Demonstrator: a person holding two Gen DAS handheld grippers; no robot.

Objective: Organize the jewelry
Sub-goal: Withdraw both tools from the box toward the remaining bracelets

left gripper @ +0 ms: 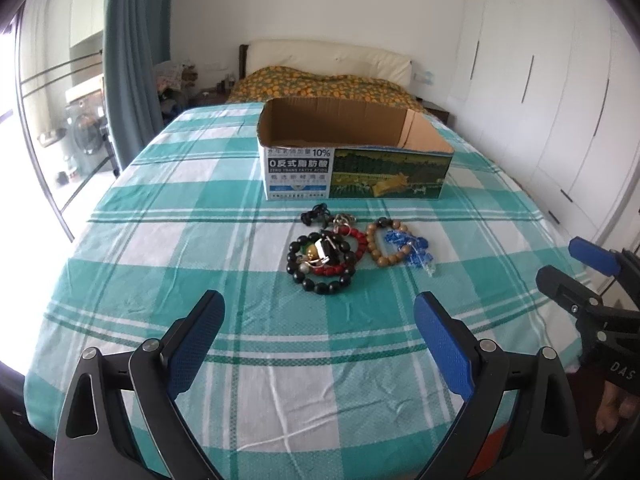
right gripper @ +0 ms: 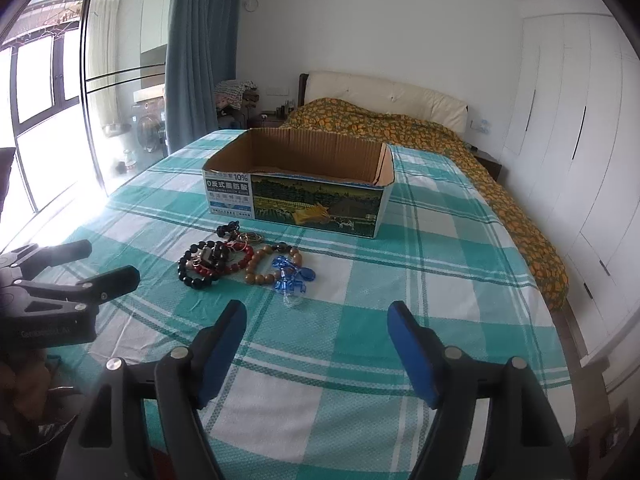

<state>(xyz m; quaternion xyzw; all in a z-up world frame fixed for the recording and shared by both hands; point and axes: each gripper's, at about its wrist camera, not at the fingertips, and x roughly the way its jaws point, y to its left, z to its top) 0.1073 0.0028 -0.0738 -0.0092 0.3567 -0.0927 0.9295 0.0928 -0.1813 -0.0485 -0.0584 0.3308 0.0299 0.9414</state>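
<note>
A heap of jewelry lies on the checked sheet in front of an open cardboard box (left gripper: 352, 168) (right gripper: 304, 196). It holds a black bead bracelet (left gripper: 320, 280) (right gripper: 192, 276), a red bead bracelet (left gripper: 360, 242) (right gripper: 240, 262), a tan wooden bead bracelet (left gripper: 384, 256) (right gripper: 260, 274), a blue crystal piece (left gripper: 412, 250) (right gripper: 290, 280) and a black cord (left gripper: 316, 214) (right gripper: 228, 228). My left gripper (left gripper: 320, 320) hovers open just short of the heap, nothing between its fingers. My right gripper (right gripper: 316, 328) is open too, to the right of the heap and short of it.
The teal and white sheet (left gripper: 200, 264) covers a bed whose far end has an orange patterned quilt (left gripper: 320, 88) and a cream headboard (right gripper: 384, 96). White wardrobe doors (right gripper: 580, 140) line the right side. A glass door and blue curtain (right gripper: 200, 52) stand at the left.
</note>
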